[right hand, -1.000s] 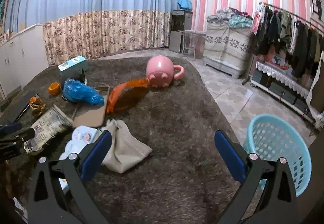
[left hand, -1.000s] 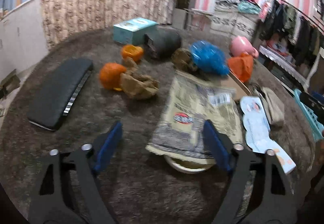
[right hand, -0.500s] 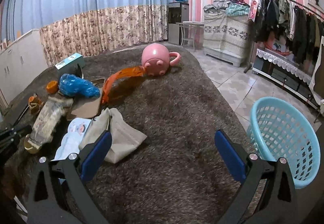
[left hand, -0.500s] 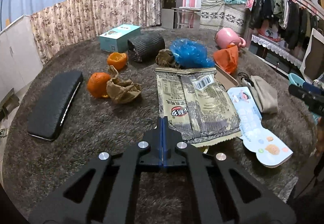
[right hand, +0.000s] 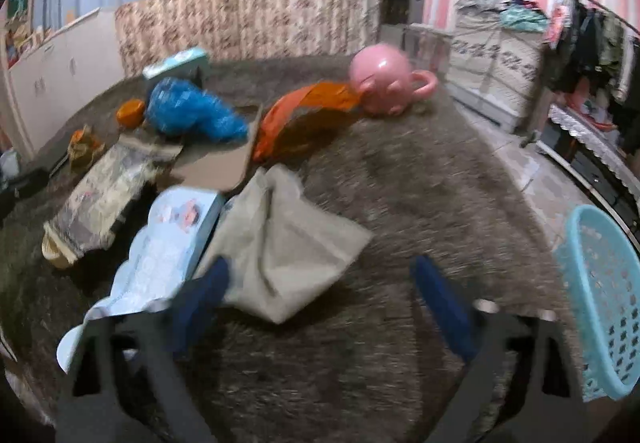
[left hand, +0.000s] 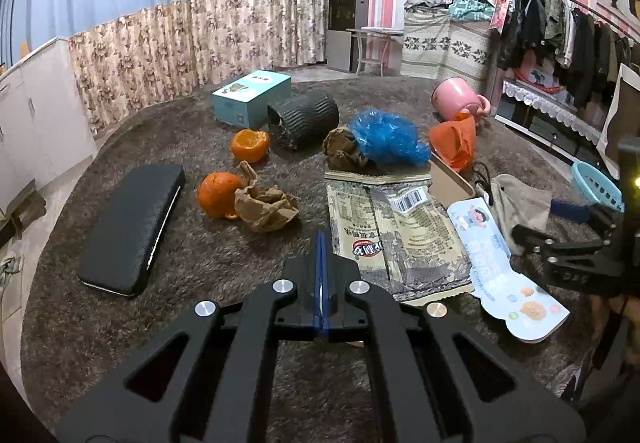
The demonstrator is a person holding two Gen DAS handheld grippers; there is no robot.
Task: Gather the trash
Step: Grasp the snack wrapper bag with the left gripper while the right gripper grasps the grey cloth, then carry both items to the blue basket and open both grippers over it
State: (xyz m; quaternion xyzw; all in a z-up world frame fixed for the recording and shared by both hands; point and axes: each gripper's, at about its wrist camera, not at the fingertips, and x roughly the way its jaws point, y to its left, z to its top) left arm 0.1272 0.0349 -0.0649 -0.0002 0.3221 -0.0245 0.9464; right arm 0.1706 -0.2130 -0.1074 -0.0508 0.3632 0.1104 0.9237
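Since a second ago the left gripper has shut empty, while the right gripper, nearer, its jaws closing, drops toward the beige pouch lying just ahead-left on the rug.

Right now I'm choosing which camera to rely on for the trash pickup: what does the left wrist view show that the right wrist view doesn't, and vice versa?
Only the left wrist view: the long black padded case, the ribbed dark grey roll, the shut left tool.

Only the right wrist view: the whole light blue plastic basket, just a sliver on the left, and the right tool closing, nothing between its pads.

Both: blue plastic bag, pink pig-shaped mug, printed foil snack packet, beige cloth pouch.
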